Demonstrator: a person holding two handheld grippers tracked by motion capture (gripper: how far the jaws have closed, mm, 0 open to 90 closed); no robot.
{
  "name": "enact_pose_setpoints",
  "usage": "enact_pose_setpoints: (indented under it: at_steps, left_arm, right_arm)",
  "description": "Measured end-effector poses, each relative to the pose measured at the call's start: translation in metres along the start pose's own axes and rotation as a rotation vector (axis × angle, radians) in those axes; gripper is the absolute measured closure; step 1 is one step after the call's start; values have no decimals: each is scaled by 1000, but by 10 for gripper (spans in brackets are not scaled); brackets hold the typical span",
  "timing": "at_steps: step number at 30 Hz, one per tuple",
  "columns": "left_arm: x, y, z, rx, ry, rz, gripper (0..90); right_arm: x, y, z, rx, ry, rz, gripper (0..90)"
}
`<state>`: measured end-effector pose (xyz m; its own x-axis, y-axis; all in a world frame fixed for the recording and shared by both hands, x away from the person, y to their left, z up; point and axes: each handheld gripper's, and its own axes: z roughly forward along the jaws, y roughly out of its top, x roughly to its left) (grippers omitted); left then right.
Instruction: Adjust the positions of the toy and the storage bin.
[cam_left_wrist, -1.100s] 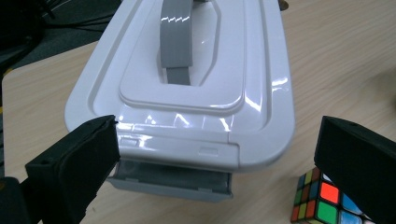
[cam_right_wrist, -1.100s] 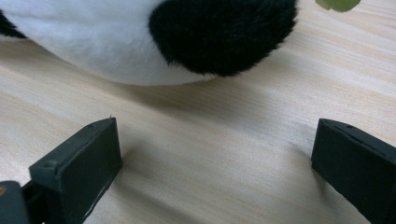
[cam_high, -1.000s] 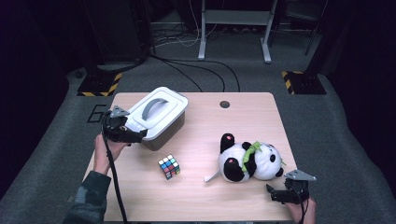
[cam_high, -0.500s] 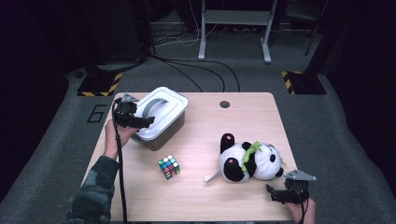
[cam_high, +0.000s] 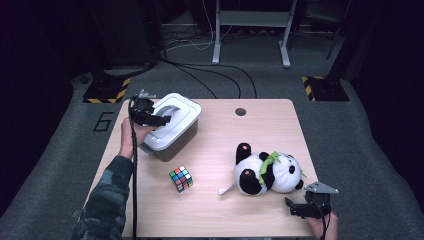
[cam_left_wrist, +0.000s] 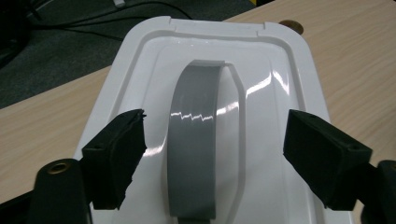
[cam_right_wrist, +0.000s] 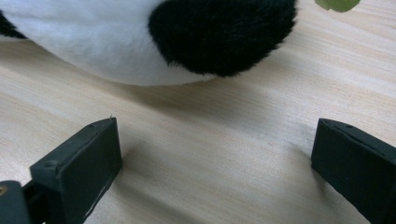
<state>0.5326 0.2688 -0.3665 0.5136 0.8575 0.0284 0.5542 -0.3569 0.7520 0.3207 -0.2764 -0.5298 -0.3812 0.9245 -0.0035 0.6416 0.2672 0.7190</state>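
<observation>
In the right gripper view the plush panda (cam_right_wrist: 140, 42) is cut off by the top edge; in the left gripper view the bin lid's grey handle (cam_left_wrist: 198, 140) runs off the bottom.

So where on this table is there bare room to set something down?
Bare wood lies between the white-lidded box and the plush panda, around the cable hole, and along the near edge below the puzzle cube. It is crowded at the far left corner, under the left hand-held gripper, and near the panda.
</observation>
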Motion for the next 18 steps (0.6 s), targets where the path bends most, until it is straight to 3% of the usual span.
enact_pose_setpoints:
  at_steps: [4, 8, 11, 13, 18]
  left_arm:
    - [-1, 4, 9, 21, 31, -4, 320]
    - [2, 9, 12, 0, 50, -36, 445]
    - [2, 10, 13, 3, 77, -24, 505]
    - [2, 9, 17, 17, 66, -13, 580]
    - [1, 9, 20, 25, 65, 13, 648]
  right_arm:
    - [0, 0, 0, 0, 0, 0, 9]
    - [0, 0, 0, 0, 0, 0, 9]
    - [0, 0, 0, 0, 0, 0, 10]
    - [0, 0, 0, -1, -1, 3, 11]
    - [0, 0, 0, -1, -1, 3, 12]
